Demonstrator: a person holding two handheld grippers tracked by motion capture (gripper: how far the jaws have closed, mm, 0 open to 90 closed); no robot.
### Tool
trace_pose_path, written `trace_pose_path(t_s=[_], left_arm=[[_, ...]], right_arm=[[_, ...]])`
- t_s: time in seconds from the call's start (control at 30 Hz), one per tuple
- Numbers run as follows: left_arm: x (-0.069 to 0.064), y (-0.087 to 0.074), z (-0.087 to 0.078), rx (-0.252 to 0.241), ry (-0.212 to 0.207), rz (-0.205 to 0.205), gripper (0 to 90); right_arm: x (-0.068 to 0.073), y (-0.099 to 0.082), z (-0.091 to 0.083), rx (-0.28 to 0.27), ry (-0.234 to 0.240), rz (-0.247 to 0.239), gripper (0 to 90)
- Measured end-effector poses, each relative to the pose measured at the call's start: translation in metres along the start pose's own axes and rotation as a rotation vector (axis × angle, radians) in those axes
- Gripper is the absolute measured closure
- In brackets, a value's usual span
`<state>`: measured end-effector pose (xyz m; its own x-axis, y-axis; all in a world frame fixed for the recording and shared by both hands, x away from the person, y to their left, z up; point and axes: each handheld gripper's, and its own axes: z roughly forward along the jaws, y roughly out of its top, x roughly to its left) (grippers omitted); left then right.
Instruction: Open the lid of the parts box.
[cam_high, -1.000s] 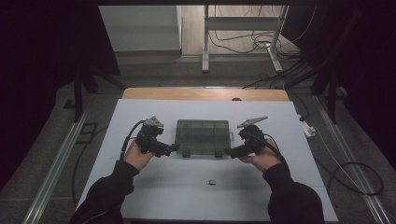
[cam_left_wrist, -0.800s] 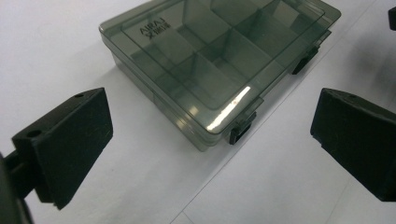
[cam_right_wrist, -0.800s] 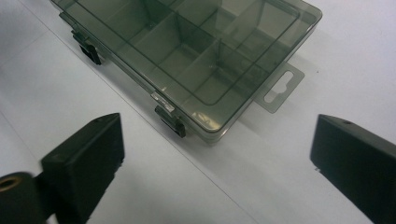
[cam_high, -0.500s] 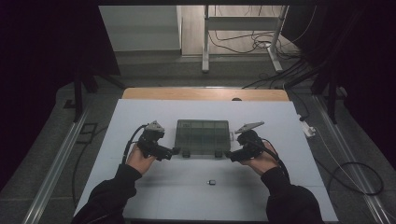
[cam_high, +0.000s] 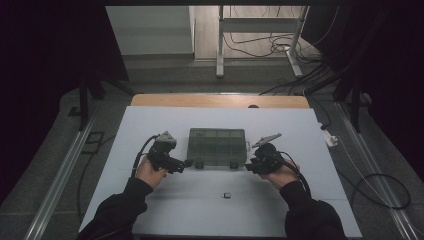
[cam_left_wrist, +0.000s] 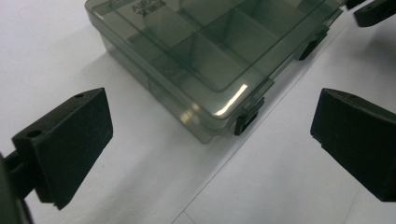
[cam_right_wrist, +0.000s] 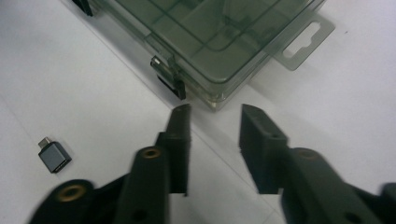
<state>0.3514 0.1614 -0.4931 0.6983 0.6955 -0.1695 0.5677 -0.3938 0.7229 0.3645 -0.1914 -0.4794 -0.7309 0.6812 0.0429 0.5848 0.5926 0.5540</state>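
I have the compartment box (cam_high: 217, 147) lying shut on the bench (cam_high: 150, 125), between my two tools. My left hand-held gripper (cam_left_wrist: 210, 135) stands wide open around its near corner latch (cam_left_wrist: 247, 119). My right hand-held gripper (cam_right_wrist: 215, 116) has just been narrowing, nothing between its jaws, just short of the other latch (cam_right_wrist: 170, 81). Both latches look unopened; the adapter (cam_right_wrist: 54, 155) lies untouched beside it.

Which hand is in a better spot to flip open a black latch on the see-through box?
Probably the right. The right hand-held gripper, jaws just narrowed with nothing between them, sits beside a latch of the box. The left hand-held gripper stands wide open, farther from its latch.
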Motion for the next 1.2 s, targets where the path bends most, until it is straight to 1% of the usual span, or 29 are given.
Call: trace_pose_path(t_s=[0.07,0.13,0.17,0.27,0.3,0.43,0.53,0.63,0.8,1.0,1.07,1.2], left_arm=[[-0.002,0.001,0.000,0.002,0.000,0.002,0.0],[-0.002,0.001,0.000,0.005,-0.001,0.004,0.0],[-0.003,0.001,0.001,0.011,-0.001,0.004,0.0],[-0.004,0.002,0.002,0.019,0.000,0.004,0.0],[-0.004,0.002,0.002,0.019,0.000,0.003,0.0],[-0.004,0.002,0.001,0.010,-0.001,0.010,0.0],[-0.005,0.002,0.001,0.013,0.002,0.016,0.0],[-0.005,0.002,0.002,0.019,0.002,0.011,0.0],[-0.004,0.002,0.002,0.022,0.011,0.017,0.0],[-0.005,0.002,0.002,0.028,0.019,0.024,0.0],[-0.005,0.003,0.002,0.041,0.024,0.037,0.0],[-0.006,0.003,0.003,0.057,0.031,0.046,0.0]], right_arm=[[-0.001,-0.001,0.000,0.004,-0.002,-0.006,72.5],[-0.001,-0.001,0.001,0.009,0.006,-0.001,77.6],[-0.001,-0.001,0.001,0.009,0.006,-0.001,77.6],[-0.004,-0.002,0.005,0.031,0.029,0.007,87.6],[-0.005,-0.003,0.007,0.038,0.035,0.013,88.6],[-0.007,-0.004,0.013,0.063,0.041,0.031,88.7],[-0.009,-0.004,0.016,0.059,0.053,0.032,88.7],[-0.007,-0.003,0.021,0.057,0.037,0.013,88.7],[-0.006,-0.002,0.024,0.054,0.029,0.012,88.6],[-0.007,-0.002,0.022,0.038,0.034,0.019,88.6],[-0.008,-0.002,0.019,0.021,0.041,0.026,88.6],[-0.008,-0.001,0.016,0.013,0.045,0.025,88.6]])
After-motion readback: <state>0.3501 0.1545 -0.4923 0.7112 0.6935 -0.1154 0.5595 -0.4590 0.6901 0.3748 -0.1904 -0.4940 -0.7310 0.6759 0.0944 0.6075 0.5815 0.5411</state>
